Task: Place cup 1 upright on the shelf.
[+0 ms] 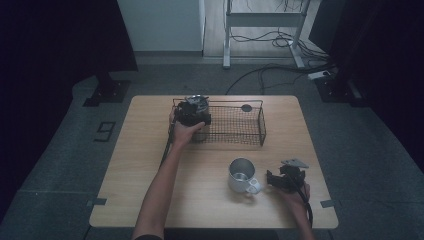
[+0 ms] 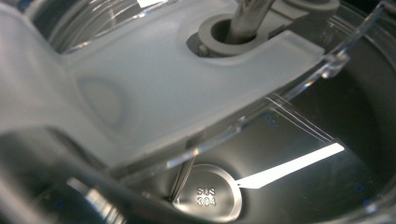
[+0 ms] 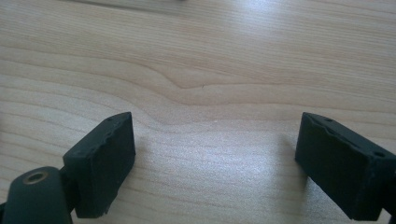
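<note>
Holding the left gripper (image 1: 192,114) at the left end of the basket (image 1: 252,137), I have it right up against a steel cup (image 1: 196,100) with a clear lid (image 2: 154,88). Its own camera looks straight through that lid onto a stamped steel bottom, but the jaws themselves are out of sight, so I cannot tell whether they pinch the lid or merely sit over it.

My right gripper (image 1: 276,180) rests on the table (image 1: 150,165) just beside the handle of the mug (image 1: 242,175), jaws parted wide with only bare wood between them (nothing held there).

My worry is mostly on the left. If the grip is only on the lid's frosted tab (image 2: 261,60), any lift could pop the lid off or tip the cup against the basket wire. A slick rim could also slide out sideways and knock the cup over inside the basket. On the right, a careless nudge forward would shove the mug by its handle and spin it away.
</note>
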{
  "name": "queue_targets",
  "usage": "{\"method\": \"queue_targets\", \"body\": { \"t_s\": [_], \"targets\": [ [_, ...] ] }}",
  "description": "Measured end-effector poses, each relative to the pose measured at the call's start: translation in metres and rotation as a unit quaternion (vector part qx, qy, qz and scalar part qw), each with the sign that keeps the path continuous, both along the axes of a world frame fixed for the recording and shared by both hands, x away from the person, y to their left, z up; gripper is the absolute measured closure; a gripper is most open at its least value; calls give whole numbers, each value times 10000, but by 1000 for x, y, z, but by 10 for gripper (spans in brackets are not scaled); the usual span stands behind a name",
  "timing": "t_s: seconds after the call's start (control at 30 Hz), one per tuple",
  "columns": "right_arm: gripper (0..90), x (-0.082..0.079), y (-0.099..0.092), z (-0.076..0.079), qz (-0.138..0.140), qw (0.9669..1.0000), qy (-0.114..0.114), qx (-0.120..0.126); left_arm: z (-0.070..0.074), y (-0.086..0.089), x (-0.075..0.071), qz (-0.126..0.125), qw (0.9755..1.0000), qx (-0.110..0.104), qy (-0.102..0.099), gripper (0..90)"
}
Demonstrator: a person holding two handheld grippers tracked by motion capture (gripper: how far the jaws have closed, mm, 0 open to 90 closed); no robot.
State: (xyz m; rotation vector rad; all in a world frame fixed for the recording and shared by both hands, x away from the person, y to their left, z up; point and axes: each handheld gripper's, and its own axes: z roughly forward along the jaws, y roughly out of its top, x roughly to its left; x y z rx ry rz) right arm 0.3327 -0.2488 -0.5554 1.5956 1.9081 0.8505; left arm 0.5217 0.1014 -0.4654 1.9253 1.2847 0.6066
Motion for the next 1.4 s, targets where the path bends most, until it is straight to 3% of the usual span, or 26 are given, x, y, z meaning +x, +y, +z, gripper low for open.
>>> {"method": "queue_targets", "body": {
  "t_s": [0.4,0.63,0.93,1.2,1.4],
  "targets": [
    [116,0,0,0,-1,10000,0,-1,-5,-2,-4,-14,10000,34,-72,40],
    [117,0,0,0,0,10000,0,-1,-7,4,-6,-26,9999,-92,-69,40],
    [116,0,0,0,-1,10000,1,1,-7,3,-7,-2,9999,-93,-67,37],
    [116,0,0,0,-1,10000,1,-1,-7,4,-11,-40,9996,-173,-212,10],
    [117,1,0,0,-11,10000,3,-4,2,9,-15,-77,9992,-240,-319,8]
  ]
}}
